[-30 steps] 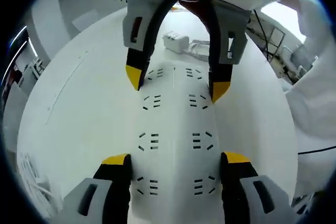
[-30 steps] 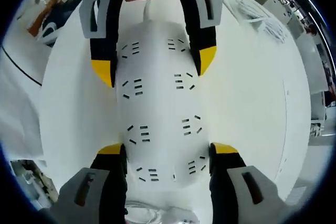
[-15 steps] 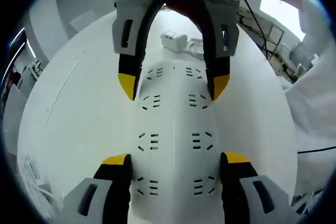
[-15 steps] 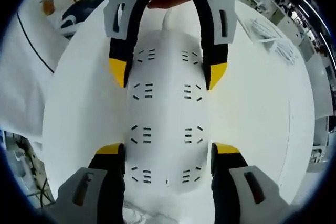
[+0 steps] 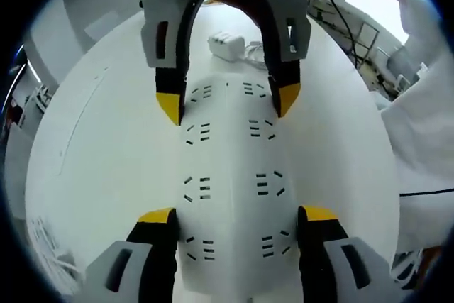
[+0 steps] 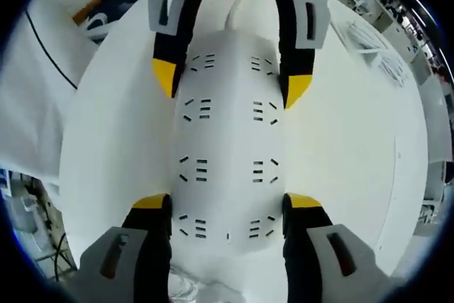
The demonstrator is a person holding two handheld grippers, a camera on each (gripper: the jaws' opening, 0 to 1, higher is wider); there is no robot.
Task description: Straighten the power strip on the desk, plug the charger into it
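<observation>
Desk: grippers straddle power strip.

The power strip lies on the desk, with the charger just beyond its far end.

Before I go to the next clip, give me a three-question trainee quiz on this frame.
1. True or false: each claw straddles one end of the strip.
2. In the left gripper view, what lies on the desk beyond the strip's far end? A) a charger B) a mug C) a keyboard
3. Fill in: the strip's sockets run in ___ columns.

Key:
1. True. The left claw has the near end in its own view, and the right claw likewise.
2. A, the charger, unplugged, with its cable beside it.
3. Two.
</observation>
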